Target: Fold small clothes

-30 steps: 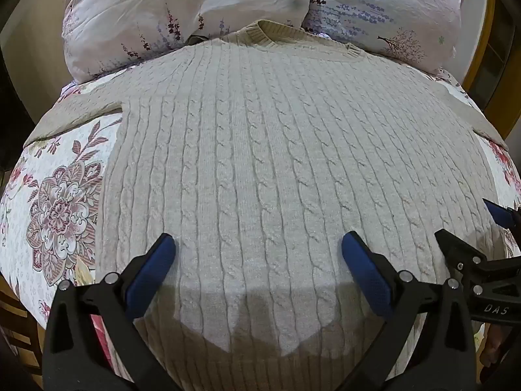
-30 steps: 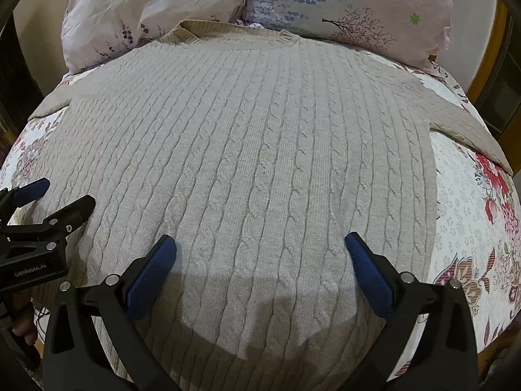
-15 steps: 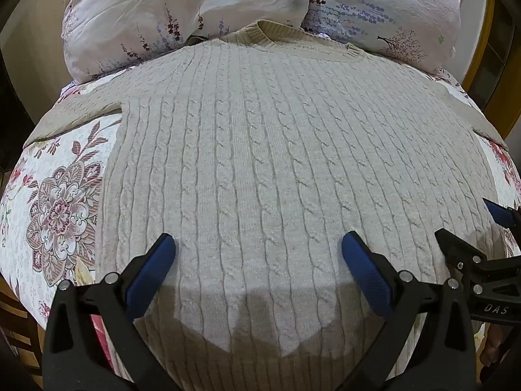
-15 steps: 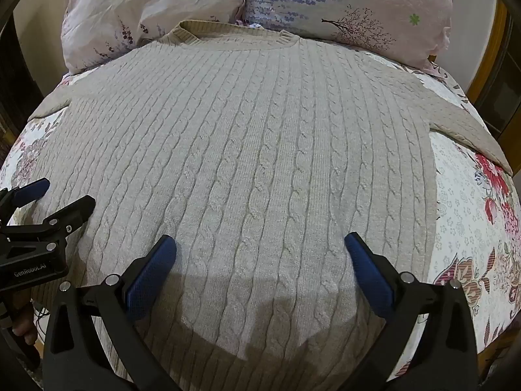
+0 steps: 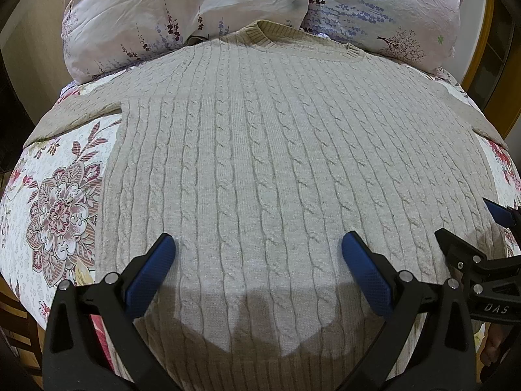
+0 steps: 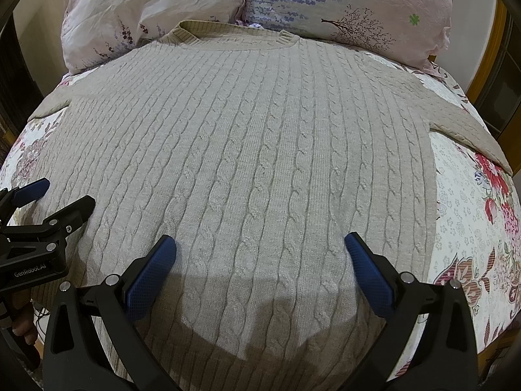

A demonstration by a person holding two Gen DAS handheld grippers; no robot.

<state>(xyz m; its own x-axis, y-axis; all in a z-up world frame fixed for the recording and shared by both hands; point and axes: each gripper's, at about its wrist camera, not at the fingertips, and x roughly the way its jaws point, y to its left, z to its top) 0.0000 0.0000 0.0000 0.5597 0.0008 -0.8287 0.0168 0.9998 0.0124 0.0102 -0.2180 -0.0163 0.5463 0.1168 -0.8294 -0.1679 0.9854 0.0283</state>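
Note:
A beige cable-knit sweater (image 5: 267, 163) lies flat on the bed, neck toward the pillows, sleeves spread to both sides; it also fills the right wrist view (image 6: 260, 163). My left gripper (image 5: 257, 260) is open and empty, hovering over the sweater's lower left part. My right gripper (image 6: 260, 260) is open and empty over the lower right part. Each gripper shows at the edge of the other's view: the right gripper (image 5: 472, 228) and the left gripper (image 6: 55, 198), both open.
The bed has a floral cover (image 5: 55, 202), also seen on the right (image 6: 472, 228). Two pink floral pillows (image 5: 182, 9) (image 6: 351, 6) lie behind the sweater's neck. A wooden frame (image 6: 488, 49) stands at the far right. The bed edge is close below the grippers.

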